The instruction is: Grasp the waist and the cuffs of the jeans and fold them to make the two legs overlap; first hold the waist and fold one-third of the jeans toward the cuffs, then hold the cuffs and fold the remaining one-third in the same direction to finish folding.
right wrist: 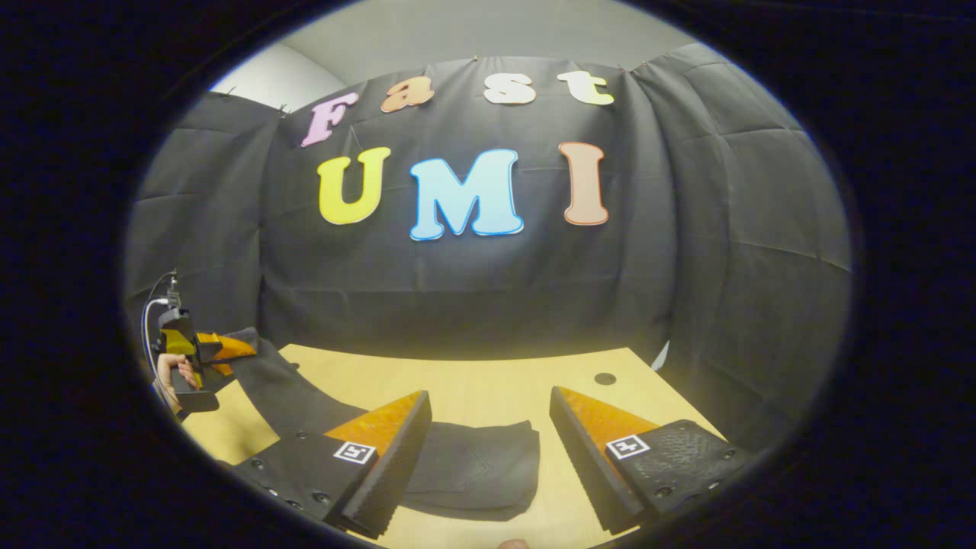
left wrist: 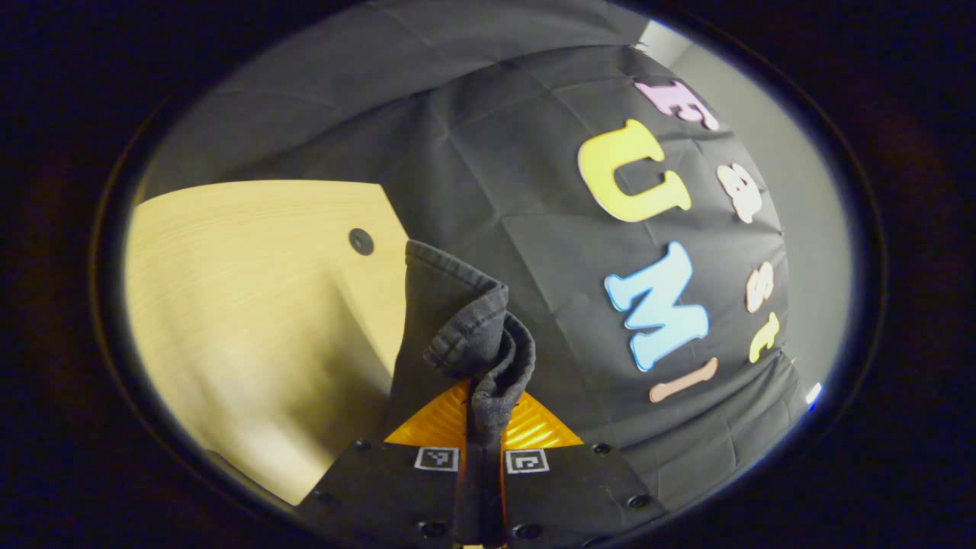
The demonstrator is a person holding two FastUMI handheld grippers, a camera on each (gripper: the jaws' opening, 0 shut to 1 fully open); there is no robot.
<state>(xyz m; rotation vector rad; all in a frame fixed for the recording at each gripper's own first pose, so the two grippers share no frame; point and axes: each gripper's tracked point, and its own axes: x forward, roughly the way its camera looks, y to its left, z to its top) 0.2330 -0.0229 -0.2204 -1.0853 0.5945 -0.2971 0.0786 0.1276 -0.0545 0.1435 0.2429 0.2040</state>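
We see the left gripper (left wrist: pixel 482 415) clamped tight on a bunched cuff of the jeans (left wrist: pixel 476 335), lifted off the table (left wrist: pixel 252 305). The right gripper (right wrist: pixel 488 442) stands wide, holding nothing; the folded jeans lie just ahead between its fingers (right wrist: pixel 389 450).

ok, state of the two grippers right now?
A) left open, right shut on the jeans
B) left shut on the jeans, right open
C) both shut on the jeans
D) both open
B: the left gripper pinches a bunched hem of the jeans, while the right gripper hangs spread above the part lying on the table.
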